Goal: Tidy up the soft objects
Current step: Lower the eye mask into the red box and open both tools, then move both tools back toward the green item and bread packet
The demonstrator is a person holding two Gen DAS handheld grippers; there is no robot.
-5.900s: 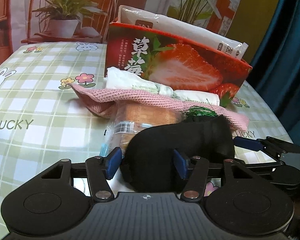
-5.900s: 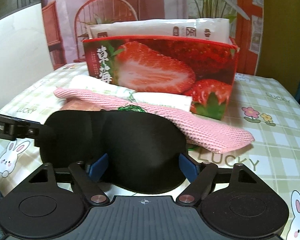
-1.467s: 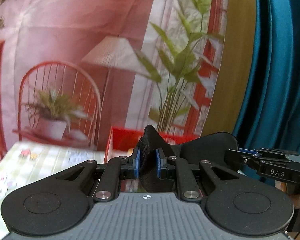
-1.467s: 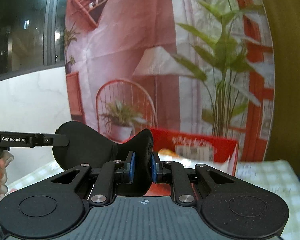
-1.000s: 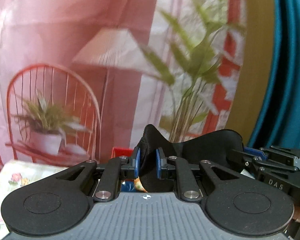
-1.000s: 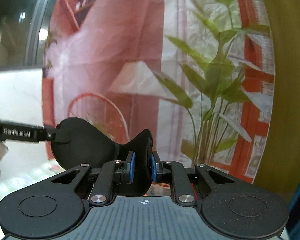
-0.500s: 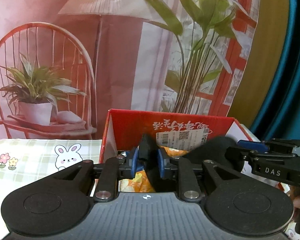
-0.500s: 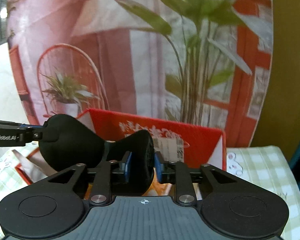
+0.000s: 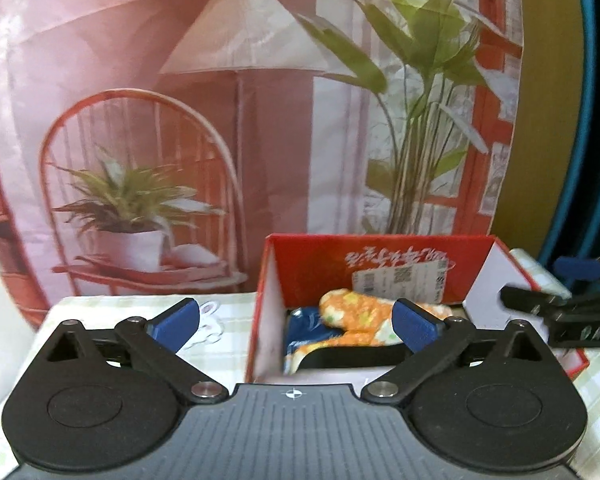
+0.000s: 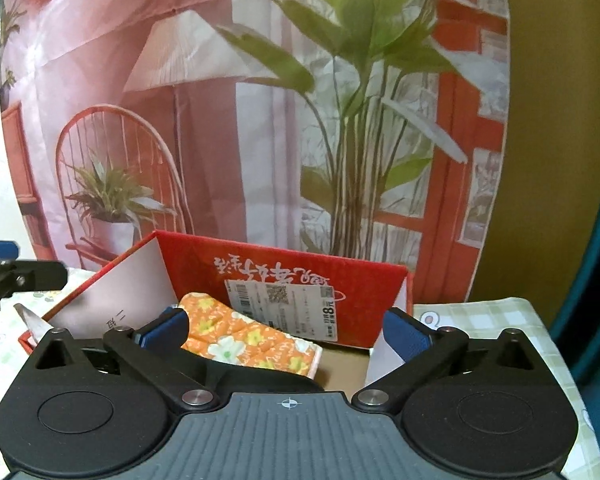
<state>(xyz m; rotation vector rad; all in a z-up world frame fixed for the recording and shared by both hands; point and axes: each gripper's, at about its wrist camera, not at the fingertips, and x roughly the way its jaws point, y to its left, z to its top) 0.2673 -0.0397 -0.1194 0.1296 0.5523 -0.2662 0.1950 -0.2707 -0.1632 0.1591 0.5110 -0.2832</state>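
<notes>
The red strawberry box [image 9: 300,256] stands open on the checked tablecloth and also shows in the right wrist view [image 10: 388,280]. Inside lie an orange floral padded item [image 9: 360,312], which also shows in the right wrist view [image 10: 240,336], a blue item [image 9: 304,326], and the black eye mask [image 9: 352,357], whose dark edge shows low in the right wrist view [image 10: 260,374]. My left gripper [image 9: 296,322] is open and empty above the box's near side. My right gripper [image 10: 286,330] is open and empty over the box. The other gripper's fingers [image 9: 572,312] show at the right edge.
A printed backdrop with a chair, lamp and plants [image 9: 260,120] hangs right behind the box. The green checked tablecloth [image 9: 220,344] extends to the left of the box and to its right [image 10: 480,316]. A teal curtain [image 9: 596,120] is at far right.
Both grippers have opened and let go of the black eye mask, which now lies in the box. Earlier both were shut on it, carrying it up and over the box.
</notes>
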